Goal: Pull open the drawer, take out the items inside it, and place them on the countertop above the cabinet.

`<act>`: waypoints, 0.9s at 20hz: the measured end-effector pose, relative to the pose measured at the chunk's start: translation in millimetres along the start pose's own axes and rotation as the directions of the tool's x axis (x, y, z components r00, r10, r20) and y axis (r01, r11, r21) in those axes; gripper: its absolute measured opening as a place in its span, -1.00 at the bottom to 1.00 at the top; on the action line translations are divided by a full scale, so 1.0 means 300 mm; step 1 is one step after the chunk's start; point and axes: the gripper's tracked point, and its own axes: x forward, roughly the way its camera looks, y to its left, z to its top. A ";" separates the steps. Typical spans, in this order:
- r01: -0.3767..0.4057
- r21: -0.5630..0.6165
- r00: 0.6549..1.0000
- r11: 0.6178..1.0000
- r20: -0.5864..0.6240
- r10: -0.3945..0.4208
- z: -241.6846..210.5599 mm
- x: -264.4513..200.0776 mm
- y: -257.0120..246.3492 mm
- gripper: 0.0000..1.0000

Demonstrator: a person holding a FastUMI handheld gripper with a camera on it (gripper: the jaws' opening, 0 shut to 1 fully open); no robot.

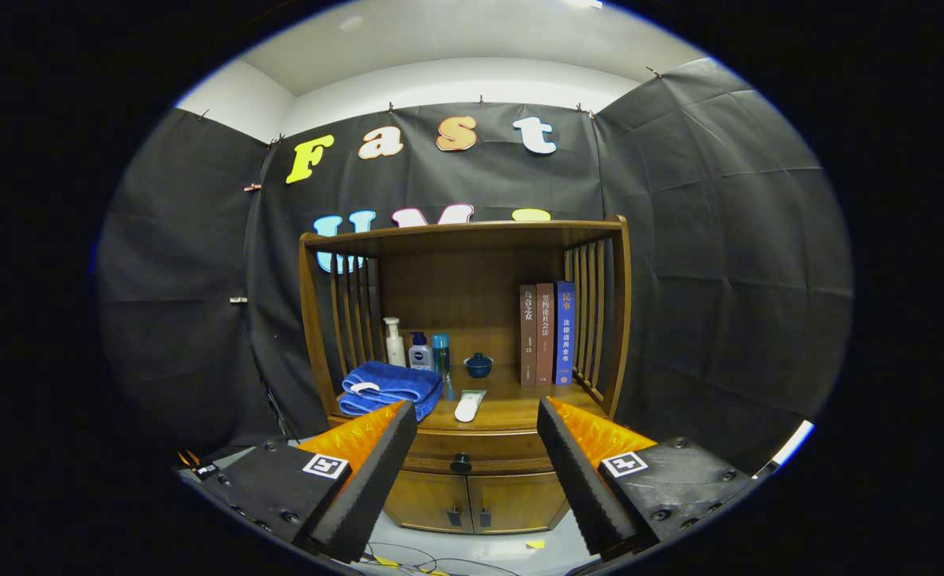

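Straight ahead of the claw [476, 472], between its two fingers, sat the drawer [472, 452] of the wooden cabinet [464, 496], shut flush, with a small dark round knob [461, 462] at the middle of its front. That knob looked like the only place to take hold: hard, smooth and small, so the fingers would likely need to close squarely on it or they might slip off. The drawer itself seemed a stiff wooden box that should slide straight out with a steady pull, probably light unless well filled. What lay inside could not be seen, so how those things would handle was anyone's guess.

The claw stood spread wide, its fingers well apart, holding nothing and touching nothing. It hung short of the cabinet, the knob ahead of the fingertips and about level with them.

Beyond the fingers and above the drawer ran the worktop [512, 412], already carrying a folded blue towel [388, 390] behind the left finger, a white tube [469, 405] lying flat near the middle, three bottles [418, 350] and a small blue lidded cup [478, 365] further back, and three upright books [546, 332] beyond the right finger. Free space for the drawer's things seemed to lie between the tube and the books. Below the drawer were two closed doors [472, 502].
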 end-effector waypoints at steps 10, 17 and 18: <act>0.002 -0.021 1.000 1.000 -0.007 -0.002 0.045 -0.011 -0.024 0.98; -0.007 -0.017 1.000 1.000 -0.018 0.007 0.027 -0.003 -0.010 0.98; -0.007 -0.017 1.000 1.000 -0.018 0.007 0.027 -0.003 -0.009 0.98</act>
